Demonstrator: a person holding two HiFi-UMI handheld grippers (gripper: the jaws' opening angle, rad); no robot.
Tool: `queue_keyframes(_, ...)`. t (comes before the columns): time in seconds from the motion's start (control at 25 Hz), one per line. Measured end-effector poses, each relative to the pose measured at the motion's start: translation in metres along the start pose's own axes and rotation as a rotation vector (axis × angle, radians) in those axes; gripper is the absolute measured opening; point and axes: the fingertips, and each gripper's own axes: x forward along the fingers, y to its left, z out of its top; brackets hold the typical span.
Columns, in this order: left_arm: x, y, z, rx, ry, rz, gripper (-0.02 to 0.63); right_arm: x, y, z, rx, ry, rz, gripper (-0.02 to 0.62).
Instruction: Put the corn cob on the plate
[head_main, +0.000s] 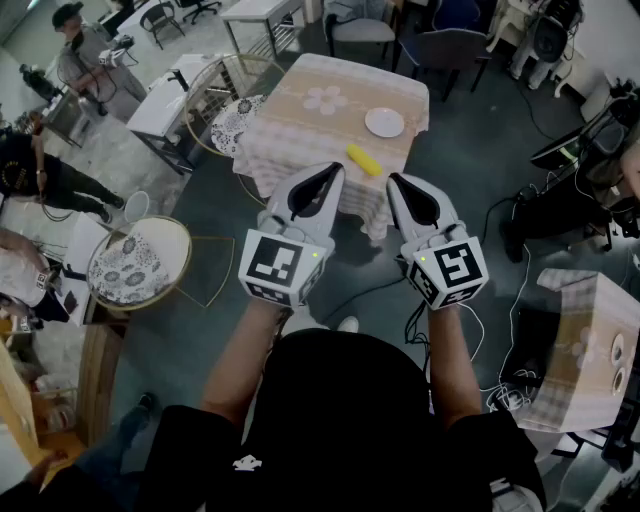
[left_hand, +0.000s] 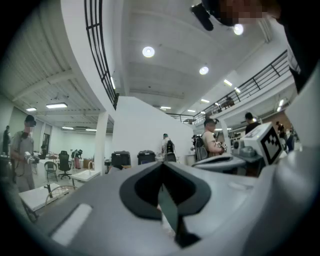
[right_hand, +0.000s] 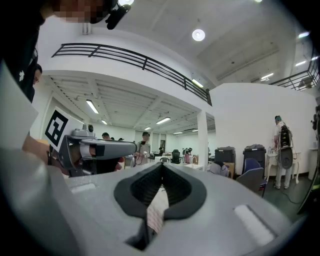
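Note:
A yellow corn cob (head_main: 364, 159) lies on the near part of a small table with a beige patterned cloth (head_main: 310, 125). A white plate (head_main: 384, 122) stands empty just beyond it, toward the table's right side. My left gripper (head_main: 331, 171) and right gripper (head_main: 396, 181) are held side by side, level, above the floor on my side of the table. Both are shut with nothing between the jaws. In the left gripper view (left_hand: 161, 165) and the right gripper view (right_hand: 161, 165) the jaws meet at the tip, and neither the corn nor the plate shows.
Two round patterned tables (head_main: 138, 262) (head_main: 238, 122) stand at left, a second clothed table (head_main: 585, 345) at right, chairs (head_main: 445, 45) behind. Cables (head_main: 500, 300) trail over the dark floor. People stand at the far left (head_main: 85, 60).

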Motion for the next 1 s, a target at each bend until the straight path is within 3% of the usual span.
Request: queue_keyframes(1.0,-0.011,0.017,-0.004,-0.014,0.001,0.048,0.009,0.010,0.007,0.008,-0.041,-0.027,-0.012,0.002)
